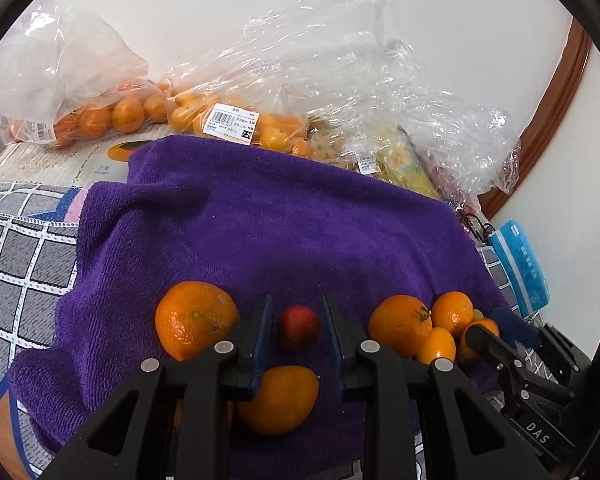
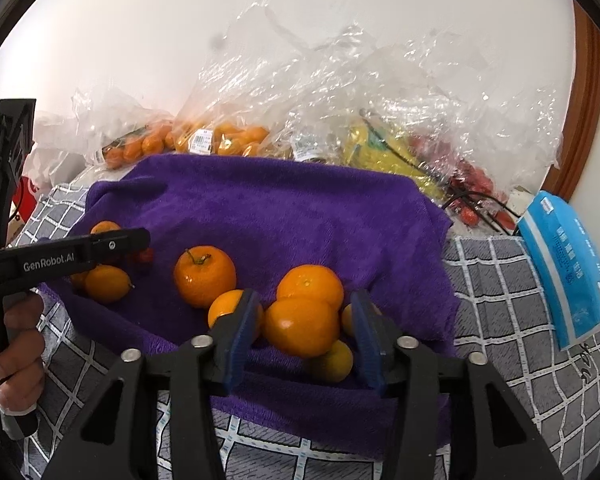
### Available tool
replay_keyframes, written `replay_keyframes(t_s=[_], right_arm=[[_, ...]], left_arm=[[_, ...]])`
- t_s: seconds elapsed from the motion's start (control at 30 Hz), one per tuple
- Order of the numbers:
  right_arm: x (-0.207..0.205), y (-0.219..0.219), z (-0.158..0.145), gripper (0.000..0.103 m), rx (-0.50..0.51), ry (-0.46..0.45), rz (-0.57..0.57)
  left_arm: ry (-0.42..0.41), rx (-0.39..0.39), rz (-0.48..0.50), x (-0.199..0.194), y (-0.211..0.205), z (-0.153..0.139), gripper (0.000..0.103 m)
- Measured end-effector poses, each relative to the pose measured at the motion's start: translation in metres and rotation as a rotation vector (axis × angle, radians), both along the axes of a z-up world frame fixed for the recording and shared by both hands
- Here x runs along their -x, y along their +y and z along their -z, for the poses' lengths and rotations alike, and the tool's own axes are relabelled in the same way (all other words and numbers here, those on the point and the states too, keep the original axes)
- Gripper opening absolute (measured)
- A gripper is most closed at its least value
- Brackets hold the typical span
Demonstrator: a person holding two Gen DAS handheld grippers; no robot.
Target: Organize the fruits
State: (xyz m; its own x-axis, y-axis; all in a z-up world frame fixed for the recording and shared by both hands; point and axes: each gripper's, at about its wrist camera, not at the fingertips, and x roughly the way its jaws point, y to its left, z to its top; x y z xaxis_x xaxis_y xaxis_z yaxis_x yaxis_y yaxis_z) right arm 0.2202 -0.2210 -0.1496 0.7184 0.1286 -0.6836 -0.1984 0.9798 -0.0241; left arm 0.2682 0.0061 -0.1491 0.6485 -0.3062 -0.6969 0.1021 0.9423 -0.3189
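**A:** Left gripper?

**B:** Jaws barely parted around the small red fruit on the purple towel. The pads look just clear of it. It's soft-looking, so a hard squeeze could bruise it, and a nudge could roll it.

**A:** Right gripper?

**B:** Spread wide, straddling the middle orange in the tight pile at the towel's near right edge, not pinching it.

**A:** Risk?

**B:** Its left pad sits right against a smaller orange. If it closes there, I'd guess it clips that neighbour or knocks the pile off the towel.
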Motion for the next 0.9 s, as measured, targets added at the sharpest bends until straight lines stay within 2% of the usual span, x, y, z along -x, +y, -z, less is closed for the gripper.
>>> replay_keyframes(t_s=[0.23, 0.37, 0.43, 0.47, 0.53, 0.7, 0.8, 0.9], right_arm=[[0.006, -0.009, -0.027, 0.060, -0.069, -0.065, 0.018], [0.013, -0.008, -0.052, 0.061, -0.096, -0.049, 0.057], [0.022, -0.007, -0.064, 0.064, -0.104, -0.045, 0.067], [0.031, -0.006, -0.070, 0.066, -0.104, -0.052, 0.073], [0.051, -0.004, -0.081, 0.069, -0.100, -0.074, 0.093], [0.092, -0.004, -0.090, 0.071, -0.089, -0.047, 0.128], [0.119, -0.001, -0.092, 0.071, -0.049, -0.039, 0.168], [0.141, -0.003, -0.095, 0.074, -0.053, -0.036, 0.188]], left_arm=[[-0.039, -0.035, -0.006, 0.010, 0.000, -0.026, 0.046], [-0.045, -0.087, -0.009, 0.023, -0.003, -0.048, 0.047], [-0.052, -0.120, 0.002, 0.036, -0.004, -0.059, 0.051], [-0.061, -0.134, 0.000, 0.043, -0.004, -0.064, 0.053], [-0.076, -0.149, -0.007, 0.059, -0.003, -0.073, 0.067], [-0.100, -0.147, -0.044, 0.105, 0.000, -0.091, 0.078], [-0.113, -0.175, -0.048, 0.131, -0.002, -0.097, 0.081], [-0.129, -0.185, -0.051, 0.153, -0.003, -0.102, 0.082]])
